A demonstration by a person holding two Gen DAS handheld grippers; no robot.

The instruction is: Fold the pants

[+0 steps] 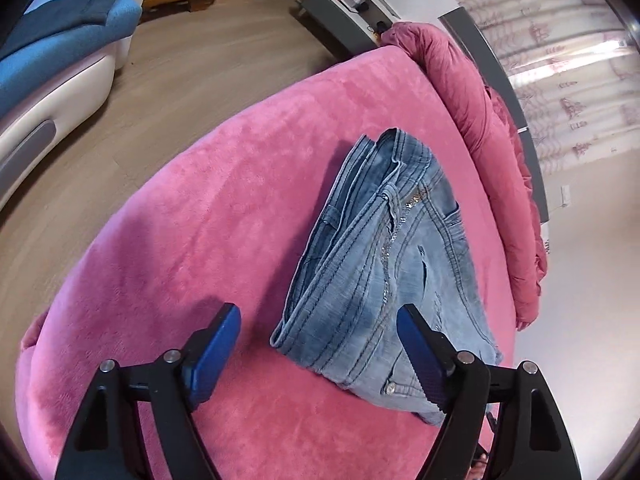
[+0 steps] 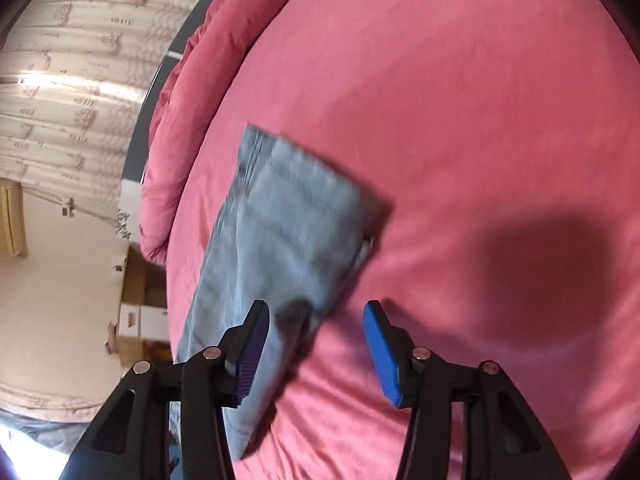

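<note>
No readable text, labels or numbers anywhere.

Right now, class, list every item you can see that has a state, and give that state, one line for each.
Jeans: folded into a compact bundle, lying on the bed, not gripped.
Left gripper: open, empty, one finger over the jeans' near edge.
Right gripper: open, empty, over the jeans' near end.
Pink blanket: spread flat over the bed.
Red duvet: bunched along the far edge.
Curtains: drawn shut.

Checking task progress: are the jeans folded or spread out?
Folded. The jeans lie as a compact stacked bundle on the pink bed, layered edges showing; no legs extend. Neither claw holds them.
</note>
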